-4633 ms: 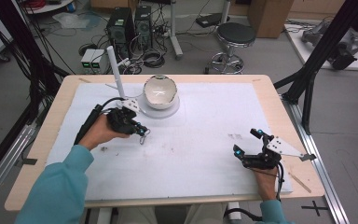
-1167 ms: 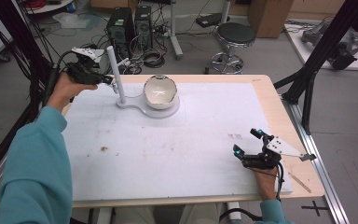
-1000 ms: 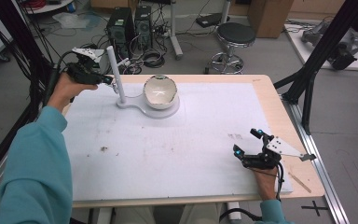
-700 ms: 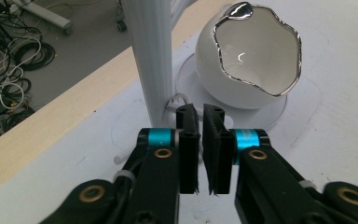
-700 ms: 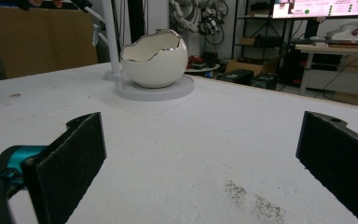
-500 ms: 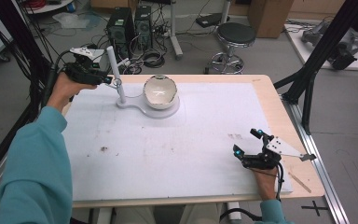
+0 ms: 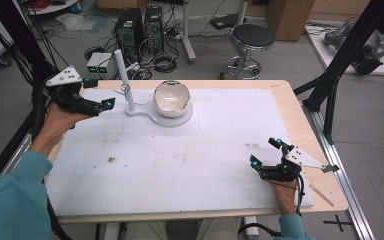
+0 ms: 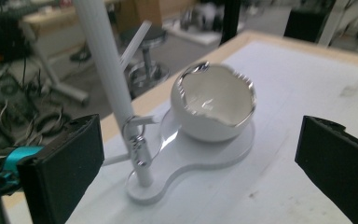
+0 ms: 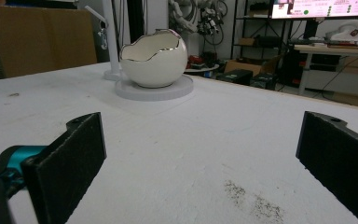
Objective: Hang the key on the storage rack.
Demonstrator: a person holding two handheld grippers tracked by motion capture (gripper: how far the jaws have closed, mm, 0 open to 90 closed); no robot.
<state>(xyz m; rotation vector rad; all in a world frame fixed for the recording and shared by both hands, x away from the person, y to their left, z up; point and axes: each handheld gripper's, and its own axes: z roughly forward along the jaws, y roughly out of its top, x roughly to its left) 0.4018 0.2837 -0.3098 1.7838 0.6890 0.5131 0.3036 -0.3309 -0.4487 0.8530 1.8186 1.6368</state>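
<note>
The egg-shaped bowl (image 7: 172, 99) serves as landmark: it sits on the round end of a white stand (image 7: 161, 116) at the far side of the bench (image 7: 300, 125), and I place everything else relative to it. To the bowl's left, as the high view has it, rises the stand's white post (image 7: 122, 75), and on that post hangs a small metal ring with a clasp (image 8: 136, 140), which I take to be the object of the work; in the left gripper view it sits low on the post, just above the base. I hold the left gripper (image 7: 100, 106) raised, left of the bowl and near the post, its fingers released and holding nothing, spread wide so that post and bowl both lie between them in its own view; I judge this stance suits an approach to the ring, or equally a retreat once it is hung. The right gripper (image 7: 263, 155) rests on the bench well apart from the bowl, toward the near right corner, its fingers likewise released and empty, presumably parked there to keep clear of the left hand's working space. Faint dark smudges (image 7: 252, 146) mark the white mat between the bowl and this gripper.
</note>
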